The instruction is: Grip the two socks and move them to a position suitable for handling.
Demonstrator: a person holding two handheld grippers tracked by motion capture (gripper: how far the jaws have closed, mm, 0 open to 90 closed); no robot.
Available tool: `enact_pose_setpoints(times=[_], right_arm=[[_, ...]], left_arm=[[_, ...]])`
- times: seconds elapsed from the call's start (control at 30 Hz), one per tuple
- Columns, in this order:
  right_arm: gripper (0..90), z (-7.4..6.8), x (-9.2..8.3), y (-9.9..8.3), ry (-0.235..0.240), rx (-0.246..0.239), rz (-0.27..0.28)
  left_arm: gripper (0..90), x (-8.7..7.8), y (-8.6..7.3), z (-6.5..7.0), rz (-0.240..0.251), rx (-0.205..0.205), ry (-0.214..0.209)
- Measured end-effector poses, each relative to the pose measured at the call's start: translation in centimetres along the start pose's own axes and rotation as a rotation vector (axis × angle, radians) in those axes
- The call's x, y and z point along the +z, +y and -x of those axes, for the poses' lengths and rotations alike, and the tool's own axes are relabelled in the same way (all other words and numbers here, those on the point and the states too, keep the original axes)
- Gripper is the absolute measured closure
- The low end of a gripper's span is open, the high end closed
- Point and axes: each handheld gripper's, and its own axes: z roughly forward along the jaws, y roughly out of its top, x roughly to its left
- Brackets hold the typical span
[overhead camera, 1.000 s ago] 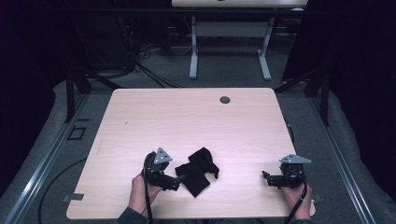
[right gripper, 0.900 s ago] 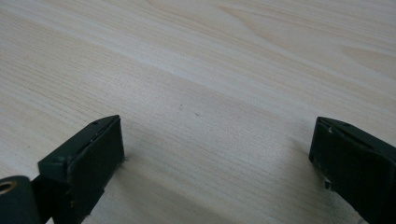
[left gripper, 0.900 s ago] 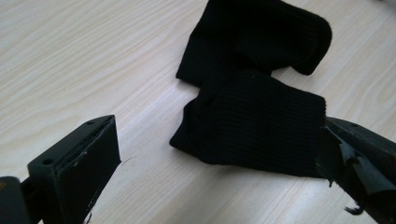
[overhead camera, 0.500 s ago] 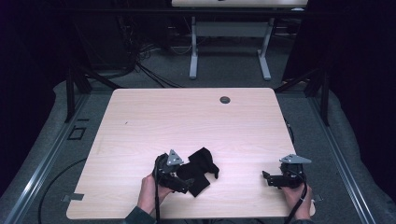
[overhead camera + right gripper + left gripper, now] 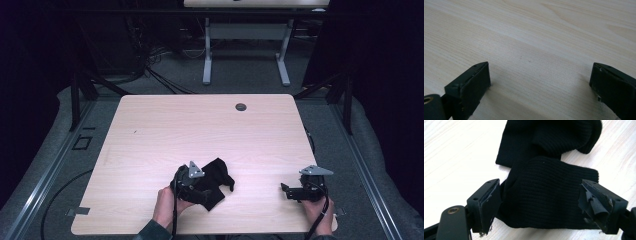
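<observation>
A black ribbed knit cloth (image 5: 221, 175) lies crumpled on the light wood table (image 5: 200, 130) near its front edge. My left gripper (image 5: 204, 192) reaches into it from the left. In the left gripper view a raised fold of the cloth (image 5: 544, 205) spans the gap of my left gripper (image 5: 541, 192) and touches both pads; the jaws have just been closing on it. My right gripper (image 5: 286, 191) rests at the front right, apart from the cloth. In the right gripper view it (image 5: 540, 77) stands open over bare wood.
A dark round grommet (image 5: 241, 106) sits near the table's far edge. Beyond the table stand the white legs of another desk (image 5: 206, 55), with cables (image 5: 150, 70) on the grey floor. A person's hands (image 5: 165, 202) come in at the front edge.
My left gripper has moved right, onto the cloth, and its jaws now stand around a fold. The right gripper has stayed in place.
</observation>
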Motion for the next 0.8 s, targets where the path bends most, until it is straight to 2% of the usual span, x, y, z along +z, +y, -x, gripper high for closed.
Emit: enact_pose_setpoints(times=[0.23, 0.4, 0.53, 0.57, 0.6, 0.63, 0.67, 0.8], right_arm=[[3.5, 0.0, -0.1, 0.1, 0.000, -0.003, -0.006], [4.3, -0.5, 0.0, 0.1, 0.012, -0.011, -0.003], [5.0, -0.9, 0.0, 0.3, 0.028, -0.017, -0.006], [5.5, -1.1, 0.0, 0.4, 0.031, -0.031, -0.013], [7.5, -1.7, 0.2, 0.5, 0.032, -0.035, -0.009], [7.5, -1.7, 0.2, 0.5, 0.032, -0.035, -0.009], [9.3, -2.1, 0.2, 0.8, 0.059, -0.033, -0.008], [13.9, -3.0, 0.1, 1.6, 0.089, -0.038, -0.005]], left_arm=[[30.1, 0.9, 0.0, 0.0, -0.017, -0.004, 0.022], [44.8, 1.5, -0.4, -0.1, -0.039, -0.022, 0.039], [58.9, 1.7, -0.5, 0.0, -0.046, -0.017, 0.053], [58.9, 1.7, -0.5, 0.0, -0.047, -0.018, 0.053], [68.7, 1.7, -0.6, -0.1, -0.042, -0.015, 0.057], [72.5, 1.7, -0.6, -0.1, -0.042, -0.015, 0.057], [76.0, 1.7, -0.5, -0.1, -0.029, -0.011, 0.053], [80.4, 1.5, -0.5, -0.1, -0.009, -0.012, 0.041]])
